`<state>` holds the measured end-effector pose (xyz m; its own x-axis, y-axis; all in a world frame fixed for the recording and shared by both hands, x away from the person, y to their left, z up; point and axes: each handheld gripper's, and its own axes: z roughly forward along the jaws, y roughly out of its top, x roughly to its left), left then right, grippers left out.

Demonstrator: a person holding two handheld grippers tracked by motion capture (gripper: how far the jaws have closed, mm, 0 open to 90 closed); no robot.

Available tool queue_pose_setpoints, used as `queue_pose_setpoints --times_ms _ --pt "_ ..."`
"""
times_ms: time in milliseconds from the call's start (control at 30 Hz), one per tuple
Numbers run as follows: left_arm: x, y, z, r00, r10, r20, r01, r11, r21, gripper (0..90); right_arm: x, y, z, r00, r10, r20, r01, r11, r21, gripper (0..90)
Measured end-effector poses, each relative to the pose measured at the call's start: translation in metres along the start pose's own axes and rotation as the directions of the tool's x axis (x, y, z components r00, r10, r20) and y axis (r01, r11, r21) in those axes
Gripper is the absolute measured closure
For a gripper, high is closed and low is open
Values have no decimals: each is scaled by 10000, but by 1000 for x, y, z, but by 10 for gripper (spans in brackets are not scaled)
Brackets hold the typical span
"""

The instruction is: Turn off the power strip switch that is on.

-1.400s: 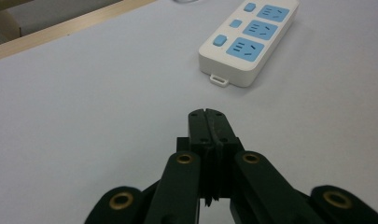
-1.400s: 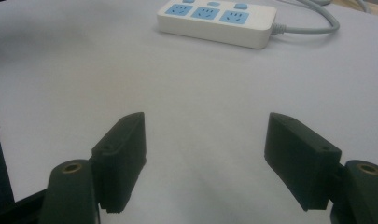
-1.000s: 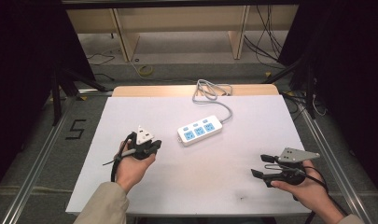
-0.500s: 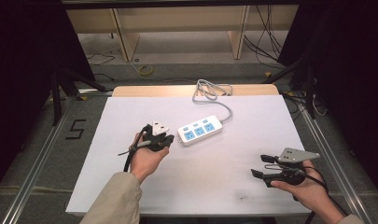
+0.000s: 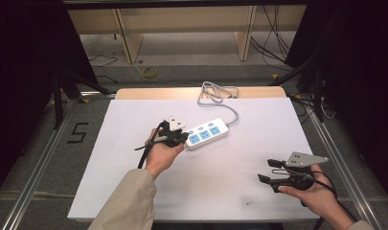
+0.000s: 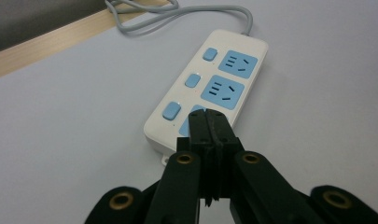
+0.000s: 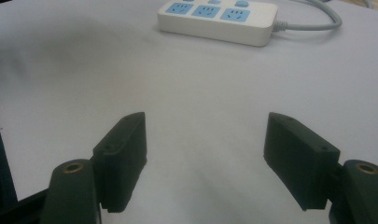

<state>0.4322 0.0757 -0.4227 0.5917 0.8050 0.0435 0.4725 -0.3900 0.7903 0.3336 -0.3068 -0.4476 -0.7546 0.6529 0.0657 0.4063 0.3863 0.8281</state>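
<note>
Holding your left gripper (image 5: 182, 139) with its jaws pressed together and nothing between them, you have its tips over the near end of the white power strip (image 5: 208, 133), above the nearest blue socket (image 6: 192, 122). The strip lies at the middle of the white tabletop (image 5: 134, 191), three blue sockets beside three blue switches (image 6: 171, 111); its grey cord (image 5: 215, 93) coils at the far wooden edge (image 5: 148, 93). Your right gripper (image 5: 270, 171) rests well apart near the table's right front corner, jaws spread wide and empty. Bare tabletop lies between it and the strip. Loose cables (image 5: 268, 45) lie on the floor beyond.
</note>
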Motion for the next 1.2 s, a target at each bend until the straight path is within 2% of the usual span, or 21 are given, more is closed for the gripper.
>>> queue_pose_setpoints --times_ms 200,400,533,700,767,1033,1200 --pt "-4 7 17 10000 13 87 -14 9999 118 899 2 0 1 10000 -22 -30 22 10000 28 304" --pt "-8 16 29 9994 342 51 -343 9991 245 899 4 0 2 9999 -82 -65 82 10000 10 303" --pt "-8 20 37 9997 25 237 -29 9999 168 899 4 0 1 10000 -34 -20 34 10000 7 299" --pt "-6 25 46 9998 207 71 -209 9993 306 899 2 -1 0 10000 -33 31 33 10000 -26 299" --pt "-6 28 49 9999 153 73 -155 9994 303 899 2 -1 0 10000 -46 49 46 10000 -9 298" --pt "-7 35 65 9985 554 8 -553 9968 574 899 3 -1 1 10000 -48 -5 48 10000 51 294" --pt "-8 40 75 9985 551 -71 -546 9970 546 899 3 -1 0 10000 -37 -8 37 10000 66 295"
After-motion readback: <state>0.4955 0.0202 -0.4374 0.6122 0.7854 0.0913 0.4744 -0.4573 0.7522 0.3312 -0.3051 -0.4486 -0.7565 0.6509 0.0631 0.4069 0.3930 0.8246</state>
